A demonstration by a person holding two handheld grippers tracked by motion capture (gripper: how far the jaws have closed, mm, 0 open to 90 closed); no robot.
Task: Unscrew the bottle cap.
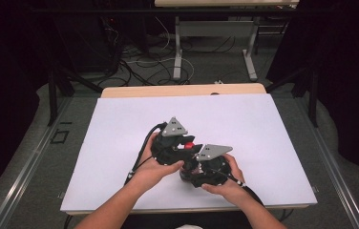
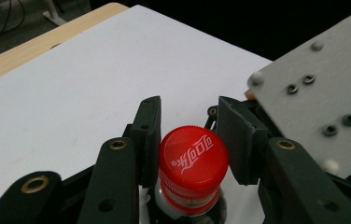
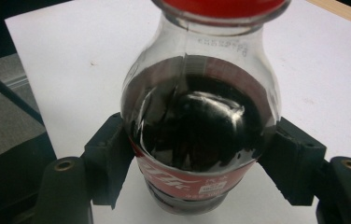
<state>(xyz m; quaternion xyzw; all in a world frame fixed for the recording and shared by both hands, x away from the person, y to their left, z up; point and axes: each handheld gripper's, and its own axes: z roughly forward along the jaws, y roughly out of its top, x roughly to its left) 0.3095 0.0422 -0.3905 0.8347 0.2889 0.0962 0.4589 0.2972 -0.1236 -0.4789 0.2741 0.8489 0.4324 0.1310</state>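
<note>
A small cola bottle (image 3: 201, 121) with dark drink and a red label stands upright on the white table top (image 1: 120, 124). My right gripper (image 3: 201, 161) is shut on its body, one pad pressing each side at label height. The red screw cap (image 2: 192, 161) sits between the pads of my left gripper (image 2: 190, 126), which is shut on it from above and the side. In the high view the cap (image 1: 188, 145) peeks out between the left gripper (image 1: 183, 143) and the right gripper (image 1: 193, 161), both held near the table's front middle.
The right gripper's grey plate (image 2: 313, 102) lies close beside the left jaws. A wooden strip (image 1: 182, 89) borders the table's far edge. Beyond it are desk legs (image 1: 177, 57) and cables on the floor. White surface stretches left, right and behind the hands.
</note>
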